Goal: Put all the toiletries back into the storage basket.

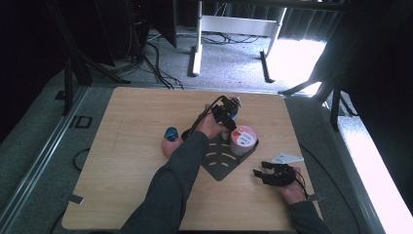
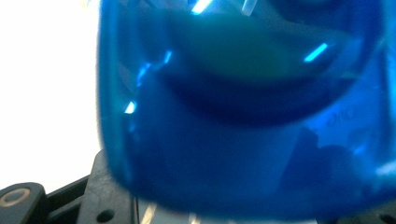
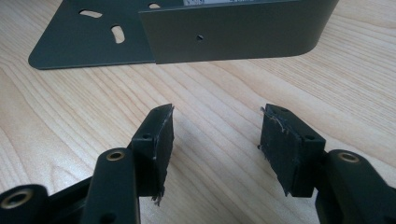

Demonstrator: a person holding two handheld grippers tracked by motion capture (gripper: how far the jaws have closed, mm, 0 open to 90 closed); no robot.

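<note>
A lab or test room: a bare wooden table (image 1: 136, 146) stands on grey carpet (image 1: 229, 58), loose cables (image 1: 156, 61) trail beyond the tabletop's far edge, and dark curtains hang around.

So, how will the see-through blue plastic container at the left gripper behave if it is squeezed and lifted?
The see-through blue plastic container looks glossy, with bright glints, so it may slip when gripped. Its walls seem thin and translucent, so it is probably light and somewhat springy. Its rounded corner suggests it could twist under a squeeze.

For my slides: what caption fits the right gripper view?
Open right tongs rest empty over the wooden table, facing the dark metal bracket.
</note>
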